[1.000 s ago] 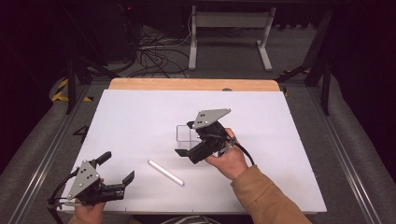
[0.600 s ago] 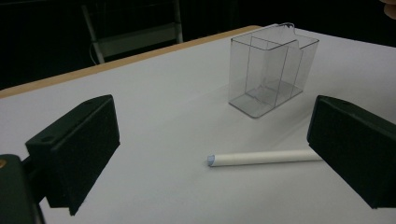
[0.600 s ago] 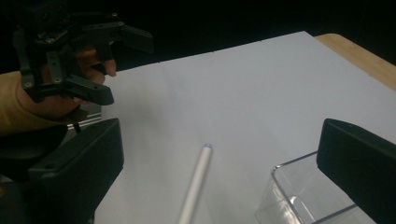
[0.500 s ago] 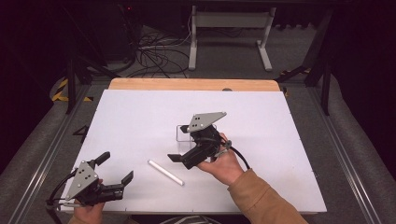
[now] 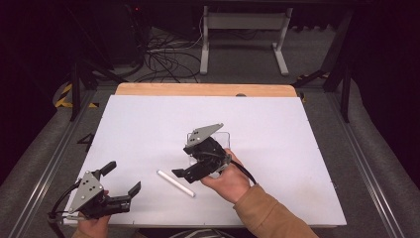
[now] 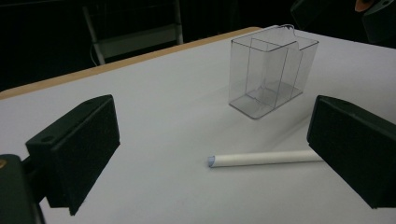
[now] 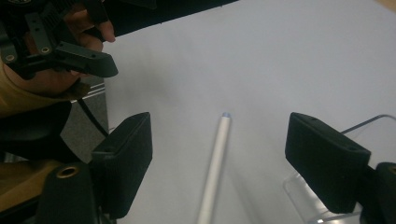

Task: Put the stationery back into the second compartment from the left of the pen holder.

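Note:
A white stick lies flat on the white table, with a clear plastic box standing just behind it. My right gripper hovers open over the stick's right end, in front of the box. In the right gripper view the stick runs between the spread jaws of that gripper, and the box's edge shows at the right. My left gripper rests open near the table's front left corner. Its own view has the stick and the box ahead of the left gripper.
The table's wooden far edge borders a dark floor with cables and a white stand. Metal rails run along both sides. The person's left hand and gripper appear at the top left of the right gripper view.
My right gripper has moved left and forward, from the clear box toward the white stick. The left gripper has stayed where it was.

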The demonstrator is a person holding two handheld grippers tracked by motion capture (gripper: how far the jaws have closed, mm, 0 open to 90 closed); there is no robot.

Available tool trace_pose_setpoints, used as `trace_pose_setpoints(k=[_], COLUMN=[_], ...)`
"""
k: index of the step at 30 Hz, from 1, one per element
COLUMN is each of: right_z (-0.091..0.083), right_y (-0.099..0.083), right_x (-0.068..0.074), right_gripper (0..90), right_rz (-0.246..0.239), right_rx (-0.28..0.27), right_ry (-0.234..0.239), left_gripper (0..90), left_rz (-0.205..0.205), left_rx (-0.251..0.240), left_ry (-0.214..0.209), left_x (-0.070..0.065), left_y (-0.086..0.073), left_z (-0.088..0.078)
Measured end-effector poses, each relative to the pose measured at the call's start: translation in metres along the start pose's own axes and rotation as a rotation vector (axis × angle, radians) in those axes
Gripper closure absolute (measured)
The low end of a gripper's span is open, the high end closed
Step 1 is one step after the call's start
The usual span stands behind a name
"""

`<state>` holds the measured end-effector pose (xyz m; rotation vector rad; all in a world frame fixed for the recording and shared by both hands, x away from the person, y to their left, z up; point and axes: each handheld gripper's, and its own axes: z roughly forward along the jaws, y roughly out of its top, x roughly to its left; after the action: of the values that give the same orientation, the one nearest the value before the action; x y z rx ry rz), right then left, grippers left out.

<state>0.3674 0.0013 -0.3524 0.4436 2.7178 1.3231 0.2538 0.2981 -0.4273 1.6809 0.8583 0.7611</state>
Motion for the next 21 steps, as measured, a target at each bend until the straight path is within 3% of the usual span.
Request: trace_pose_setpoints(k=[6,14,21], right_z=[0.012,0.034,0.052], right_y=[0.001,-0.002,-0.007], right_x=[0.003,0.01,0.011], right_gripper=[23.5,25.3,27.8], right_rz=[0.038,-0.029,-0.04], right_rx=[0.069,0.147,0.199], right_ry=[-0.018,-0.087,-0.103], left_gripper=[3.2,3.2,3.2], left_rz=[0.0,0.0,-0.001], left_rx=[-0.005,-0.005,-0.009], left_ry=[0.002,0.004,0.008], left_x=[0.0,0.0,0.001], left_y=[0.0,0.0,0.0], left_z=[-0.001,-0.002,-0.003])
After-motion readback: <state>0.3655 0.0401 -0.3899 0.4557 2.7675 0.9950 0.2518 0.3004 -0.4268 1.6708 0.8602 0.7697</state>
